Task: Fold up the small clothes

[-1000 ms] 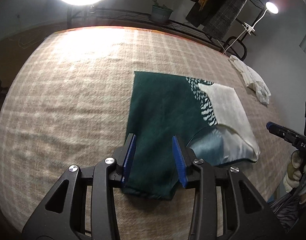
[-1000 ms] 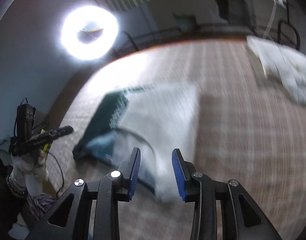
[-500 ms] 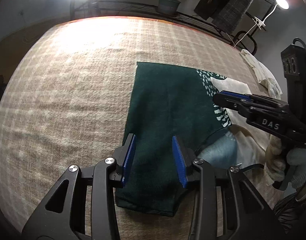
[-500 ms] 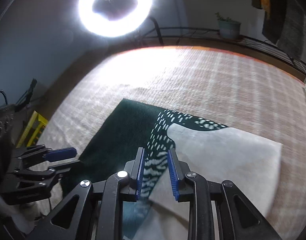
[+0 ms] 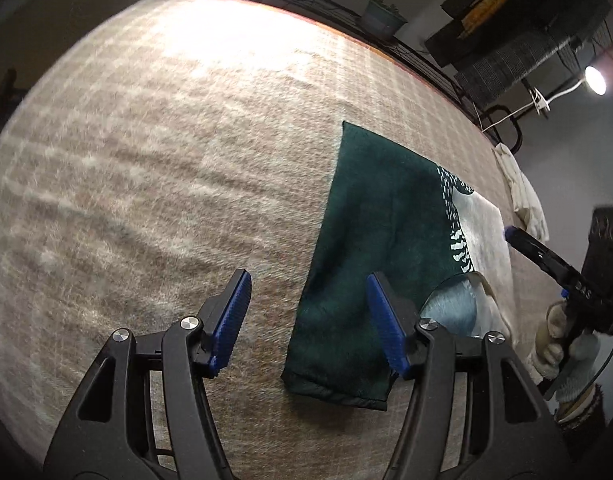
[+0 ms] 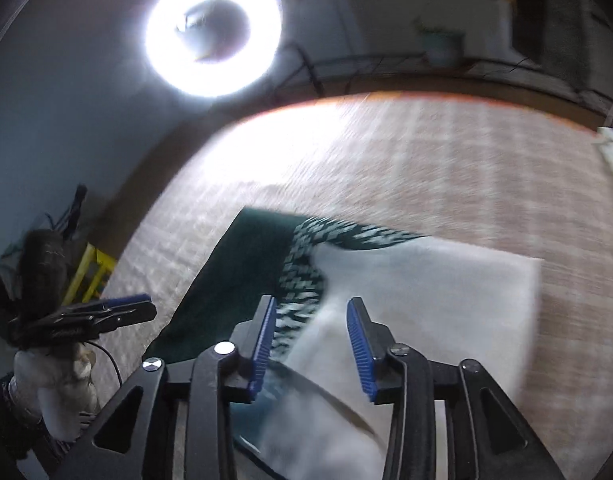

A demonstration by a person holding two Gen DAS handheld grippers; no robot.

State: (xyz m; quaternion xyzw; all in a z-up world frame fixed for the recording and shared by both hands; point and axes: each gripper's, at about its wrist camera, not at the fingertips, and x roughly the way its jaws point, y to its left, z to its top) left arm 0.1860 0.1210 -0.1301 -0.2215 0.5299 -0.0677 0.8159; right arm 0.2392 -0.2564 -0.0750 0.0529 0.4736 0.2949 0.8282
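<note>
A small garment [image 5: 378,240], dark green with a white-dashed band and a pale panel [image 6: 426,292], lies folded flat on the checked cloth. My left gripper [image 5: 308,320] hovers over its near left edge. Its jaws are opening, one pad over bare cloth and the other over the green fabric, and neither presses on anything. My right gripper [image 6: 311,346] stands over the patterned band and the pale panel. Its jaws are also opening, with the fabric below them and not pinched. Each gripper shows in the other view: right gripper [image 5: 522,240], left gripper [image 6: 126,308].
A pile of white clothes [image 5: 522,196] lies at the table's far right edge. Past the back edge are a ring light [image 6: 212,28], a potted plant [image 5: 382,12], a clip lamp [image 5: 594,80] and hanging clothes. A gloved hand [image 5: 562,344] holds the right gripper.
My left gripper slid left toward the garment's edge and its jaws widened. The right gripper's jaws narrowed over the patterned band, then widened, and it drew back toward the right.
</note>
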